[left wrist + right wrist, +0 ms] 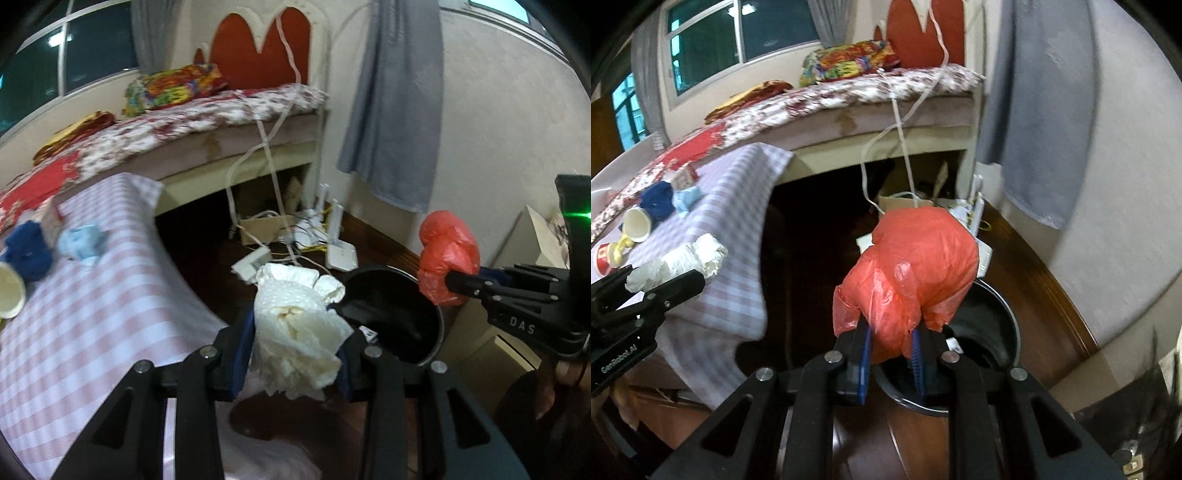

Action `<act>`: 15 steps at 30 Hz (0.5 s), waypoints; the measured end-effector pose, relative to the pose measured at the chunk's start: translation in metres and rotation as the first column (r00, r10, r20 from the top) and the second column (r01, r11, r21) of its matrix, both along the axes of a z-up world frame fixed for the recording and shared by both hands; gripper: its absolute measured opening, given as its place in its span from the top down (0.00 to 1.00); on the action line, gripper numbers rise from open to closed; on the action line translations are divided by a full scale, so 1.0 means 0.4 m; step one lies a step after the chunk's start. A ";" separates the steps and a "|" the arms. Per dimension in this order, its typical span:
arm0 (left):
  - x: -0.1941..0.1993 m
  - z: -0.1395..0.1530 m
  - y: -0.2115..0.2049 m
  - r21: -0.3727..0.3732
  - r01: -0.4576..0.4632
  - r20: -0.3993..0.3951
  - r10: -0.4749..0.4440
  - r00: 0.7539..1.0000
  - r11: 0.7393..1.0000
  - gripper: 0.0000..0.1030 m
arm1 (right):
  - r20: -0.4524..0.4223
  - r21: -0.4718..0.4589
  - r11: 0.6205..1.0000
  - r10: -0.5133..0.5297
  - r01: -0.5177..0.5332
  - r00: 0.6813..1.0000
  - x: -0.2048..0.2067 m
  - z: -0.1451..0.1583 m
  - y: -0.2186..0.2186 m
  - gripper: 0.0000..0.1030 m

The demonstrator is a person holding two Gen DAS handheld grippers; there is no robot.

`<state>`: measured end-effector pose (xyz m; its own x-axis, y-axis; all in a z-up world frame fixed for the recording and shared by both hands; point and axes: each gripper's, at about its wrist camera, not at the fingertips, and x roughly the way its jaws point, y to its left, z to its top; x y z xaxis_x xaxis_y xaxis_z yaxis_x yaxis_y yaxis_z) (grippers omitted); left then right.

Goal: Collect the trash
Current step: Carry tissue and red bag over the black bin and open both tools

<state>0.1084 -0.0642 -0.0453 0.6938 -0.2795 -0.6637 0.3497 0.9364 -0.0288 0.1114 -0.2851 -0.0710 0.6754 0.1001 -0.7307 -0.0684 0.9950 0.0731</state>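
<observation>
My left gripper (295,343) is shut on a crumpled white paper towel (299,325) and holds it in the air beside the table edge, just left of a black bin (399,325) on the floor. My right gripper (890,343) is shut on a crumpled red plastic bag (908,273) and holds it above the black bin (990,332). The red bag (448,258) and right gripper also show at the right of the left wrist view. The paper towel (679,262) and left gripper show at the left of the right wrist view.
A table with a pink checked cloth (92,314) holds a blue cloth (27,251), a light blue wad (83,243), a paper cup (9,291) and a small carton (683,179). A bed (184,125) stands behind. Cables, routers and a box (295,236) lie on the floor.
</observation>
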 end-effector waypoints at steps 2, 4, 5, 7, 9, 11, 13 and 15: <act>0.007 -0.008 -0.032 0.001 0.030 -0.012 -0.030 0.999 1.000 0.61 | -0.019 -0.005 1.000 -0.011 0.011 1.000 0.000 -0.018 -0.025 0.80; 0.014 -0.014 -0.058 -0.002 0.057 -0.022 -0.057 0.998 0.998 0.61 | -0.042 -0.010 1.000 -0.019 0.019 0.999 0.004 -0.038 -0.043 0.80; 0.019 -0.020 -0.073 -0.005 0.074 -0.033 -0.074 0.997 0.997 0.61 | -0.050 -0.009 1.000 -0.022 0.021 0.999 0.008 -0.045 -0.050 0.80; 0.027 -0.030 -0.099 -0.008 0.101 -0.048 -0.102 0.994 0.995 0.61 | -0.075 -0.007 1.000 -0.026 0.026 0.997 0.011 -0.072 -0.073 0.80; 0.041 -0.049 -0.129 -0.012 0.136 -0.070 -0.136 0.988 0.991 0.61 | -0.100 -0.008 1.000 -0.028 0.027 0.995 0.018 -0.096 -0.089 0.80; 0.059 -0.081 -0.159 -0.023 0.167 -0.101 -0.168 0.981 0.986 0.61 | -0.122 -0.009 1.000 -0.021 0.020 0.992 0.025 -0.122 -0.103 0.80; 0.080 -0.108 -0.181 -0.022 0.176 -0.130 -0.177 0.976 0.984 0.61 | -0.150 -0.016 1.000 -0.016 0.014 0.989 0.037 -0.153 -0.120 0.80; 0.105 -0.145 -0.201 -0.033 0.180 -0.173 -0.183 0.968 0.983 0.61 | -0.171 -0.017 1.000 -0.012 0.009 0.985 0.050 -0.174 -0.130 0.80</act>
<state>0.1506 -0.1447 -0.1032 0.5044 -0.4023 -0.7640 0.5015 0.8568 -0.1201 0.1315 -0.3371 -0.1408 0.5413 0.0811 -0.8369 -0.0461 0.9967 0.0667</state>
